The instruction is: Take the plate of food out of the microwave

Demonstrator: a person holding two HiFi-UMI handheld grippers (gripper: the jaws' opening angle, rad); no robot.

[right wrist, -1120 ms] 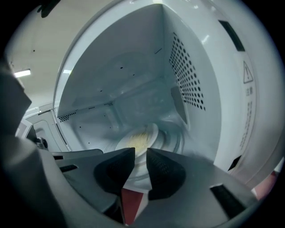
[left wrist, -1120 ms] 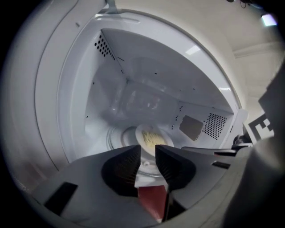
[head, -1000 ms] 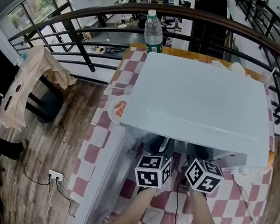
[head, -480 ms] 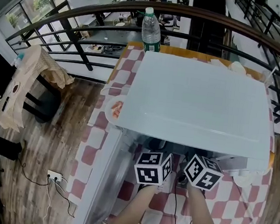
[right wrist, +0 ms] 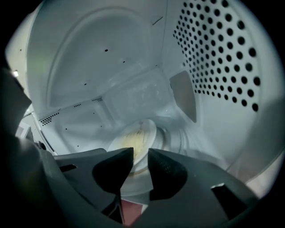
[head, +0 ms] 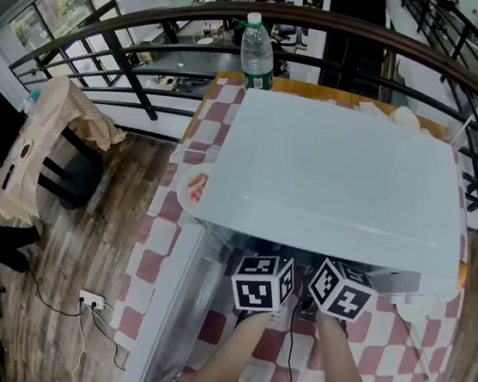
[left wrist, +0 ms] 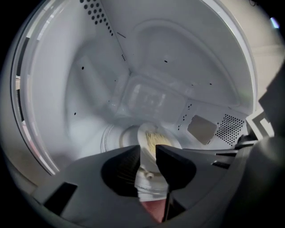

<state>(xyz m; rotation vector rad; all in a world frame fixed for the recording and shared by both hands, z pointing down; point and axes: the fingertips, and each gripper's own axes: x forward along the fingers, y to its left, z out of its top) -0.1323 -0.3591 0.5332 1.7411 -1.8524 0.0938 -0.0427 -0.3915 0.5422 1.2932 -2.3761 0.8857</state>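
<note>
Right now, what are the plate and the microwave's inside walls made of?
The plate looks like glazed white ceramic, with a smooth pale rim; it could be melamine. The inside walls seem to be painted sheet metal, satin light grey, with punched vent holes and pressed contours.

A round white plate (left wrist: 153, 139) holding pale yellow food lies on the floor of the white microwave (head: 336, 172), about mid-chamber. The microwave's door (head: 174, 308) hangs open at the left.

Large windows (head: 58, 12) at the upper left light a wooden plank floor (head: 87, 228). A dark railing (head: 346, 23) curves behind the checked table (head: 148, 240), and a cloth-draped chair (head: 50, 141) stands well off its left edge.
</note>
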